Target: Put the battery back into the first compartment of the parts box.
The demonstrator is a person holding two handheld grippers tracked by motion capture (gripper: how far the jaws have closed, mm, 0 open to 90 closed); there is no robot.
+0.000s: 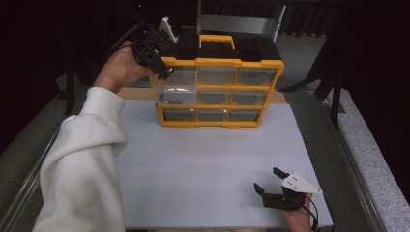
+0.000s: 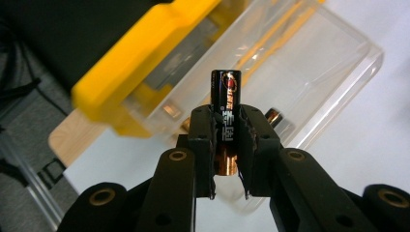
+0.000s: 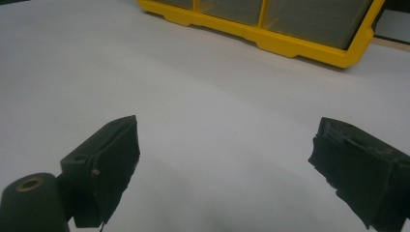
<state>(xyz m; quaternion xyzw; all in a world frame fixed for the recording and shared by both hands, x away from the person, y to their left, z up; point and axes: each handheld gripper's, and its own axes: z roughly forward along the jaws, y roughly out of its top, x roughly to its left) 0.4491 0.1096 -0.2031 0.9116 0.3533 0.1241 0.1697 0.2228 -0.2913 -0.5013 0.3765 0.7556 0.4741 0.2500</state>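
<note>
the high view looks forward and down from the person's side onto the white table top, taking in the whole yellow drawer cabinet at the far end. the left gripper view sits close above a pulled-out clear drawer of that cabinet, looking steeply down along its own jaws. the right gripper view looks low across the table top toward the cabinet's bottom row, well away.

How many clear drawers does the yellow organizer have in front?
9: three rows of three in the yellow plastic organizer. The middle-left clear plastic drawer is pulled out; the rest sit closed. Others may be hidden elsewhere.
</note>
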